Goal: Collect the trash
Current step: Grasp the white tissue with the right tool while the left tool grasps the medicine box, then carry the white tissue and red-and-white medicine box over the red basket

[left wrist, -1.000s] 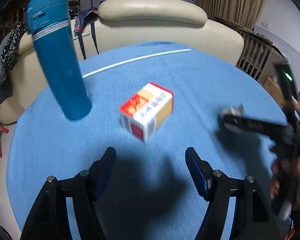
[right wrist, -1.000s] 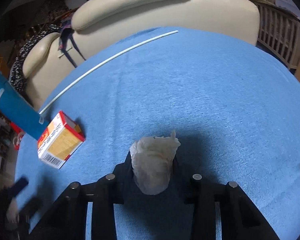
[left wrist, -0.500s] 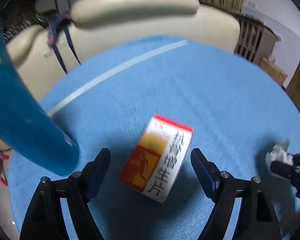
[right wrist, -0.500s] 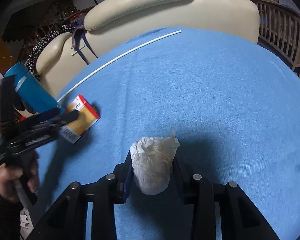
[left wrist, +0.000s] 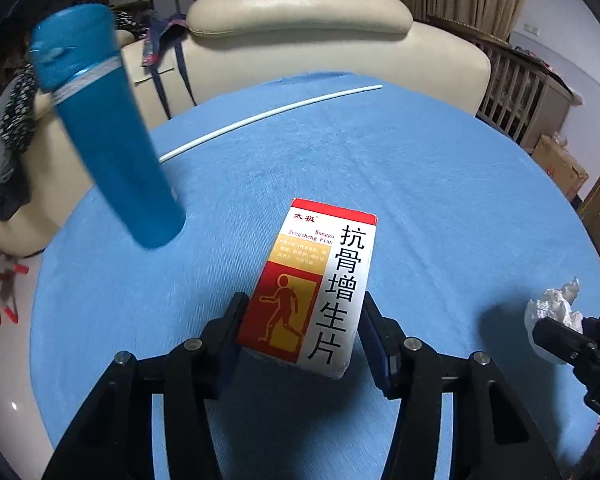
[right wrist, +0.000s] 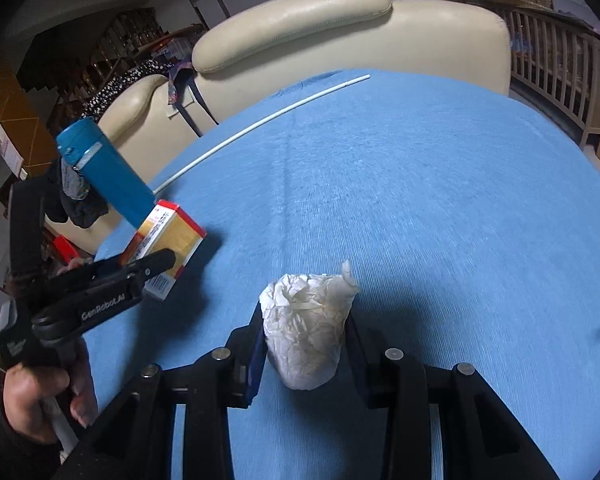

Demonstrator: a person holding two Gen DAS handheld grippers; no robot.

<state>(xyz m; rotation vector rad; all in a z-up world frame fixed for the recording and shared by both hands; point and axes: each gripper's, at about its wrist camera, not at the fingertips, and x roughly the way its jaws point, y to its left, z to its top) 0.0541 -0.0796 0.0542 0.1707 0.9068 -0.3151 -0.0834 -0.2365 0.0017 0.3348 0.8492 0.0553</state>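
Blue cloth covers the round bench [left wrist: 440, 208], and both pairs of tongs hang over its near side. The left tongs [left wrist: 302, 334] have their two fingers drawn in against the long sides of a red, yellow and white medicine box [left wrist: 312, 288], pinching it near its lower end; the box's printed face looks up at the camera and its red-edged top points away toward the middle of the bench. In the right wrist view the same box [right wrist: 168, 248] shows tilted, with the left tongs' black finger lying across its side and a hand [right wrist: 40, 396] gripping the handle below. Whether the box's lower end touches the cloth I cannot tell.

The right tongs [right wrist: 304, 340] are pinching a crumpled white tissue wad [right wrist: 306, 332], which bulges up between the two blue-padded fingers, its twisted tip pointing up to the right. From the left wrist view the wad [left wrist: 556, 312] sits at the right edge, at the tip of the dark right tongs.

A tall blue bottle [left wrist: 108, 128] stands just left of the box, near the bench's edge. A thin white rod [left wrist: 268, 114] lies across the far side of the cloth, and a cream leather sofa [left wrist: 300, 12] rises behind the bench.
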